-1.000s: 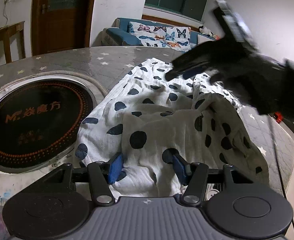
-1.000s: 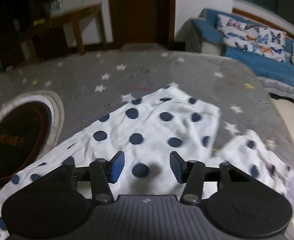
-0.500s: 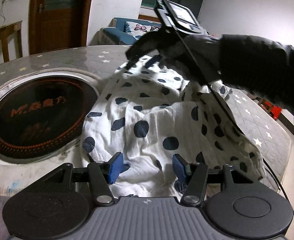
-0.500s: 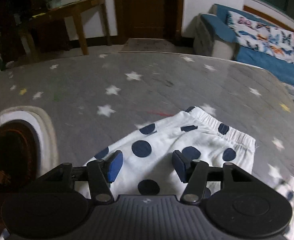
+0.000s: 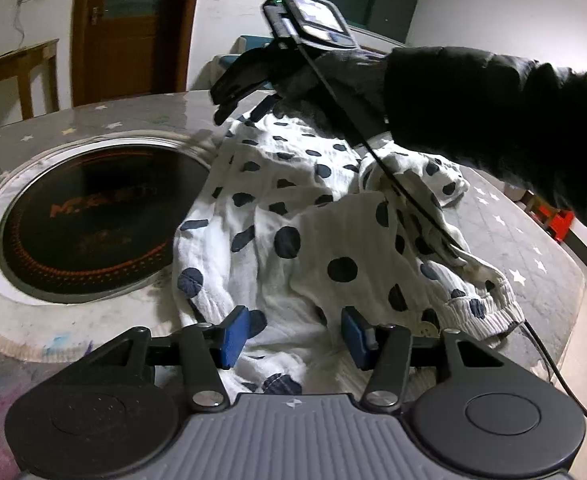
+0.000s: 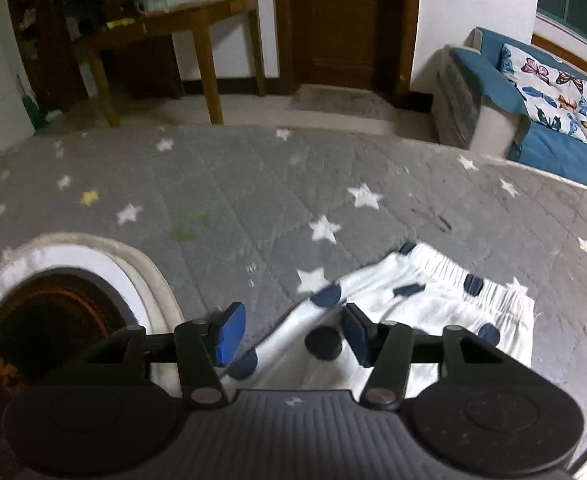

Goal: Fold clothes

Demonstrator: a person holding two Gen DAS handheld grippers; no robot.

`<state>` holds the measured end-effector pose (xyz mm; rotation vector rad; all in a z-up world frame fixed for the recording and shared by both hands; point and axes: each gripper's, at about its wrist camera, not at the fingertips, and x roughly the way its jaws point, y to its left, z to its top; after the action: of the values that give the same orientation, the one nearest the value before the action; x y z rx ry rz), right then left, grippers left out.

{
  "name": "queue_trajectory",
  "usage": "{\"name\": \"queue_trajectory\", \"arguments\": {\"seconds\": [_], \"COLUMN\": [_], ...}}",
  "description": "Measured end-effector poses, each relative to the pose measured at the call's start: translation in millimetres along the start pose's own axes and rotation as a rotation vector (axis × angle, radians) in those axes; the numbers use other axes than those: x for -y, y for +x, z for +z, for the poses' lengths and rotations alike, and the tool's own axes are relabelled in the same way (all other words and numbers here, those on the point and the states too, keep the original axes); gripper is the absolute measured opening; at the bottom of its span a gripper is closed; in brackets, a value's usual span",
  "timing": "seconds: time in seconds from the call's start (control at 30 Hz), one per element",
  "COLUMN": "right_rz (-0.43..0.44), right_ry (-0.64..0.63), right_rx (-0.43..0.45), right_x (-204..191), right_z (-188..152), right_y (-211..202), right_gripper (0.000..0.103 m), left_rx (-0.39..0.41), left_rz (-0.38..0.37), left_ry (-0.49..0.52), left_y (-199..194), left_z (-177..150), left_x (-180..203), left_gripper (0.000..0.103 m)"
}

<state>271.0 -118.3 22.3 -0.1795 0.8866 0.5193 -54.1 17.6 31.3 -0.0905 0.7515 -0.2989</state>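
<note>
A white garment with navy dots [image 5: 293,216] lies crumpled on the grey star-print table cover [image 5: 533,256]. My left gripper [image 5: 295,336] is open, low over the garment's near end, with cloth lying between its blue pads. A person's black gloved hand [image 5: 333,76] holds my right gripper [image 5: 245,108] at the garment's far end. In the right wrist view, the right gripper [image 6: 293,332] is open over the left corner of the elastic waistband [image 6: 453,276]. A black cable [image 5: 405,188] trails from it across the cloth.
A round black induction cooktop [image 5: 89,224] is set into the table left of the garment, also visible as the cooktop [image 6: 41,328] in the right wrist view. Beyond the table stand a wooden side table [image 6: 189,20], a door [image 6: 345,20] and a blue sofa [image 6: 541,128].
The right gripper and arm swept left and forward over the garment to its far waistband corner. The cloth has bunched up more. The left gripper stayed at the near end, still open.
</note>
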Motion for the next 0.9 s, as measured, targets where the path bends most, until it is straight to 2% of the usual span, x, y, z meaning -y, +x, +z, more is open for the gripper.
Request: {"name": "queue_trajectory", "arguments": {"seconds": [0.13, 0.27, 0.33, 0.4, 0.47, 0.53, 0.57, 0.63, 0.73, 0.9], "right_rz": [-0.035, -0.058, -0.076, -0.079, -0.077, -0.073, -0.063, -0.035, 0.019, 0.16], "right_ry": [0.085, 0.102, 0.081, 0.077, 0.086, 0.089, 0.086, 0.079, 0.058, 0.021], "right_rx": [-0.036, -0.049, -0.043, -0.033, -0.028, -0.019, -0.01, 0.014, 0.057, 0.138], "right_x": [15.7, 17.1, 10.0, 3.9, 0.0, -5.0, -8.6, -17.6, -35.1, -78.5], "right_z": [2.8, 2.7, 2.9, 5.0, 7.4, 9.7, 10.9, 14.9, 25.2, 48.3], "right_y": [0.6, 4.3, 6.8, 9.2, 10.2, 10.0, 8.5, 3.9, -5.5, -22.2], "right_gripper": [0.048, 0.044, 0.036, 0.015, 0.007, 0.005, 0.005, 0.004, 0.004, 0.004], "left_rx": [0.039, 0.081, 0.073, 0.057, 0.042, 0.038, 0.036, 0.032, 0.029, 0.041], "left_rz": [0.017, 0.091, 0.115, 0.126, 0.134, 0.125, 0.121, 0.112, 0.102, 0.15], "left_ry": [-0.017, -0.063, -0.084, -0.102, -0.117, -0.118, -0.119, -0.12, -0.123, -0.149], "left_y": [-12.9, -21.5, -18.2, -13.4, -9.4, -10.0, -10.4, -11.0, -13.2, -36.8], "left_z": [3.3, 4.3, 4.5, 4.6, 4.4, 2.7, 1.8, 0.1, -2.6, -8.8], "left_x": [-3.1, -12.6, -18.0, -22.3, -26.2, -27.1, -27.5, -28.4, -29.9, -34.3], "left_gripper": [0.055, 0.056, 0.056, 0.055, 0.053, 0.027, 0.023, 0.009, 0.006, 0.005]}}
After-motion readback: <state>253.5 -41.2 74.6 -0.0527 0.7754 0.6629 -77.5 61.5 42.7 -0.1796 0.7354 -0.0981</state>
